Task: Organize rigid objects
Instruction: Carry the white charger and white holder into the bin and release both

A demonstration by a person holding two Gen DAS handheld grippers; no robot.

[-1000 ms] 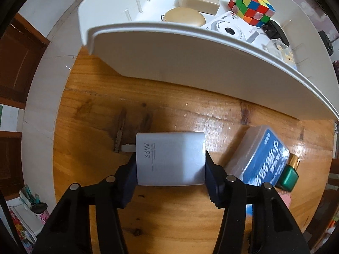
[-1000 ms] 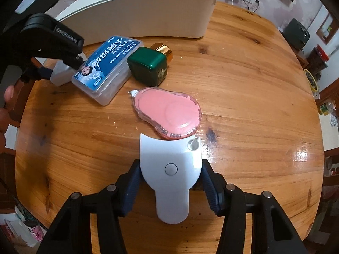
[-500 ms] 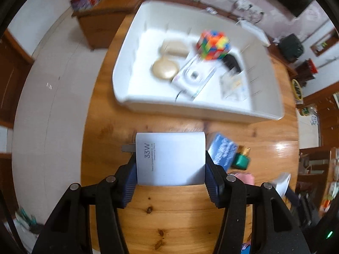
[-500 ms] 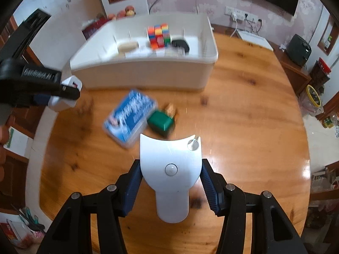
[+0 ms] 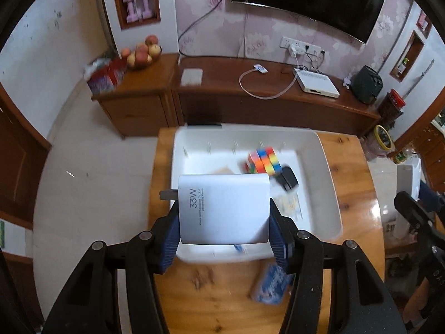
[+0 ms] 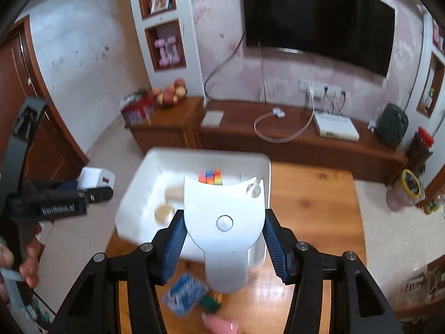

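My left gripper [image 5: 224, 231] is shut on a white 33W charger [image 5: 224, 208] and holds it high above the white bin [image 5: 328, 194]. My right gripper [image 6: 224, 239] is shut on a white flat scoop-shaped gadget [image 6: 224, 222], also high above the white bin [image 6: 133, 211]. The bin holds a colour cube [image 5: 261, 160], a black object [image 5: 287, 178] and beige pieces [image 6: 164, 213]. The left gripper with the charger [image 6: 96, 179] shows at the left of the right wrist view.
On the wooden table [image 5: 347, 172] in front of the bin lie a blue-labelled box [image 6: 183, 293], a green bottle [image 6: 210, 303] and a pink tape dispenser [image 6: 219, 324]. A wooden sideboard [image 5: 250, 94] and a wall TV [image 5: 306, 0] stand beyond.
Both grippers have risen far above the table with their objects still held, and now look down on the bin from over its near side.
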